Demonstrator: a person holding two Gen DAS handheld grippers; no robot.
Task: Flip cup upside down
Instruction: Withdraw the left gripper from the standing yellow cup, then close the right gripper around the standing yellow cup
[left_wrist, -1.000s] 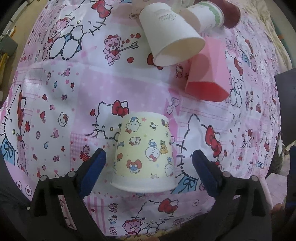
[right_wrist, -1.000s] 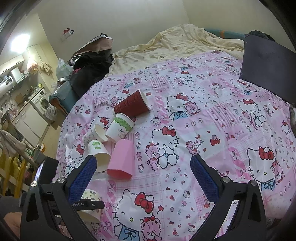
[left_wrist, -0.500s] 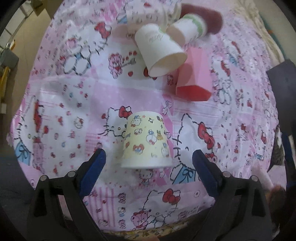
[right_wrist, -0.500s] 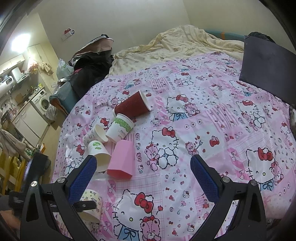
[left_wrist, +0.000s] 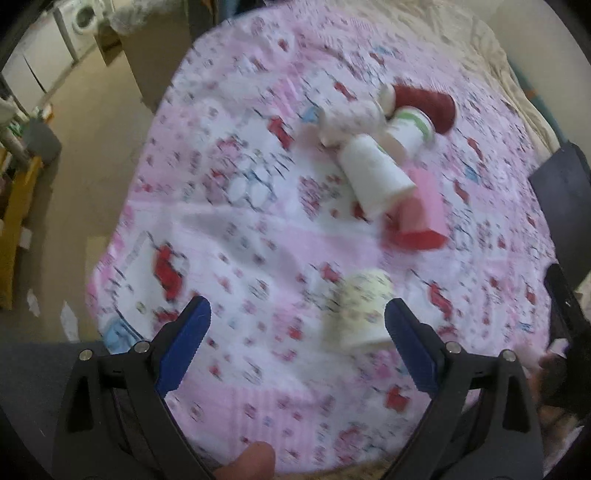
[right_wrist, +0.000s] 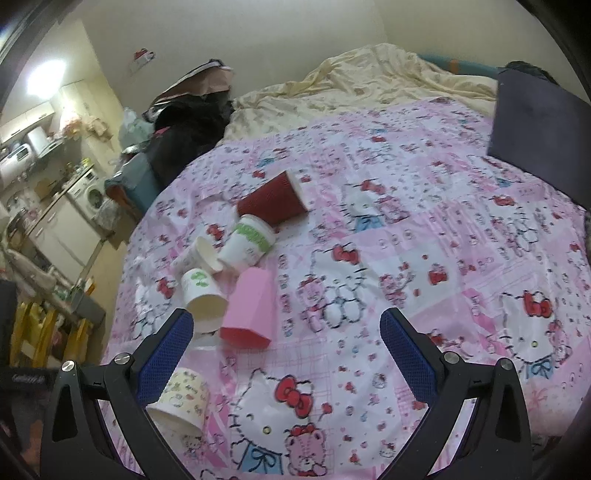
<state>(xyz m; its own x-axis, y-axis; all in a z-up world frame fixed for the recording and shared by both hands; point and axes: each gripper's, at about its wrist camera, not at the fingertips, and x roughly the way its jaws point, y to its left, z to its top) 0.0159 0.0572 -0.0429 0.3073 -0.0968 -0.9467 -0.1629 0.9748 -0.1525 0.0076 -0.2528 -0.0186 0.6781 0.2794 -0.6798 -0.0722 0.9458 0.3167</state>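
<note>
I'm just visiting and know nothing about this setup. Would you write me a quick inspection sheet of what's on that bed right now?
Surface: pink cartoon-print bedspread over the bed.
Job's things: yellow cartoon-print paper cup standing mouth down near the bed's edge.
Clutter: five cups lying on their sides in a cluster: pink cup, white cup with green leaf print, green-banded white cup, small white cup, dark red ribbed cup.
Grippers: left gripper open, empty; right gripper open, empty.
Cables: nothing seen.
Surroundings: cream duvet, washing machine, dark panel.
</note>
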